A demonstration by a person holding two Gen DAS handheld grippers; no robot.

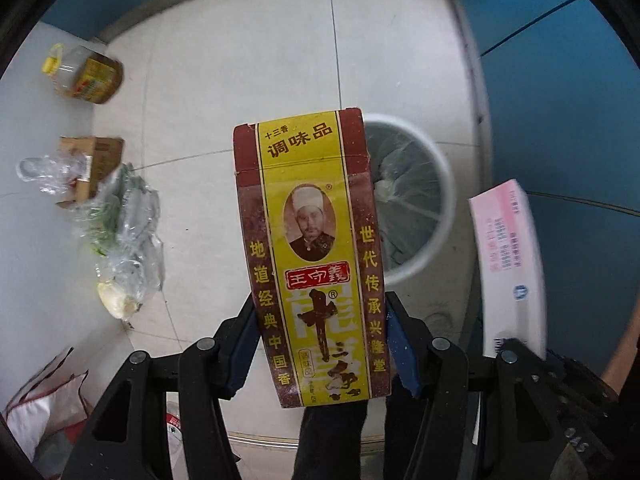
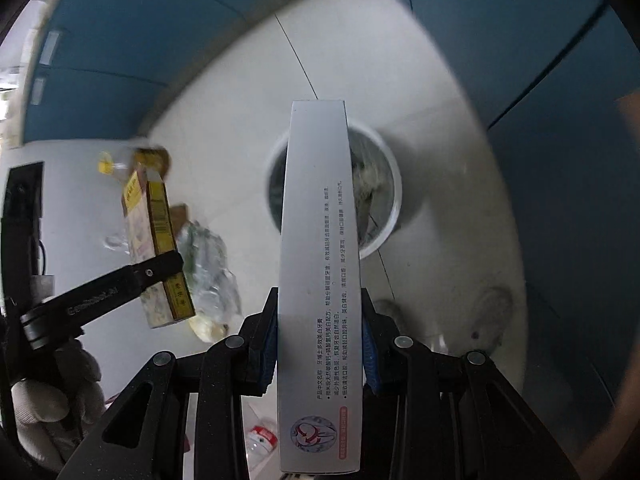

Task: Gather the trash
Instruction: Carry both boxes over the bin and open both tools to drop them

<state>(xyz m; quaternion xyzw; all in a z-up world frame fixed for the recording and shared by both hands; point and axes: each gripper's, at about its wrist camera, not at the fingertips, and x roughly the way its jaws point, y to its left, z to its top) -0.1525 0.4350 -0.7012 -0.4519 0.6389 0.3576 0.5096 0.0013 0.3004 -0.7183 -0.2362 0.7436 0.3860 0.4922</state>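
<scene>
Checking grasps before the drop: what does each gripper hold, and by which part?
Left gripper clamps the yellow spice box at its lower end. Right gripper clamps the long toothpaste box across its sides, below the middle.

Left gripper point(image 1: 320, 344) and right gripper point(image 2: 319, 338) both have jaws clamped, each held aloft side by side.

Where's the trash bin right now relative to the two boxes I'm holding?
In both wrist views the white trash bin stands on the floor just beyond the boxes, right of the spice box and behind the toothpaste box.
</scene>
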